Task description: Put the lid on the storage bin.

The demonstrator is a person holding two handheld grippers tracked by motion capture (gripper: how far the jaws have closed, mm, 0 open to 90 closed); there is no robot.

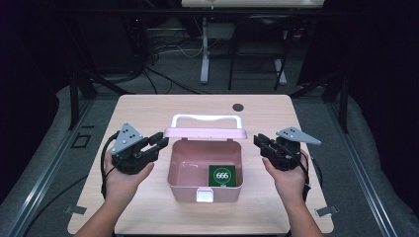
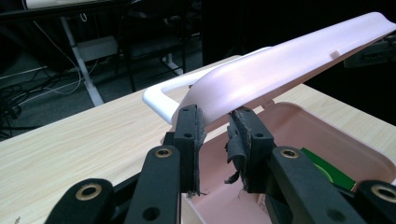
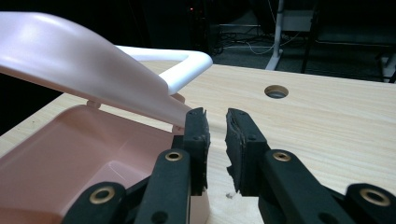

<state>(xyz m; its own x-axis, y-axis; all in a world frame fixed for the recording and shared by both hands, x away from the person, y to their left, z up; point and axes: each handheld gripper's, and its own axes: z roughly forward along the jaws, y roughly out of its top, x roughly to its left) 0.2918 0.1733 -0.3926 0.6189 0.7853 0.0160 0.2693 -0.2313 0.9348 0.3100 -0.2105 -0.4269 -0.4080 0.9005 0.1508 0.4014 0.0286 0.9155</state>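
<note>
Pink box point(image 1: 184, 168), long axis left-right, lid point(image 1: 205, 133) raised rearward; both claws seemingly open, empty.

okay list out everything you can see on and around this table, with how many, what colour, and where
box: one, pink, open, at the table's middle.
lid: one, pink, raised at the box's far edge.
handle: one, white, on the lid.
card: one, green with white 666, inside the box at its right.
latch: one, white, on the box's near wall.
table: one, light wood, with a dark round hole near its far edge.
desk legs: white, on the floor beyond the table.
cables: several, dark and white, on the far floor.
left claw: one, black, open, at the lid's left end.
right claw: one, black, open, at the lid's right end.
hands: two, each holding a claw.
</note>
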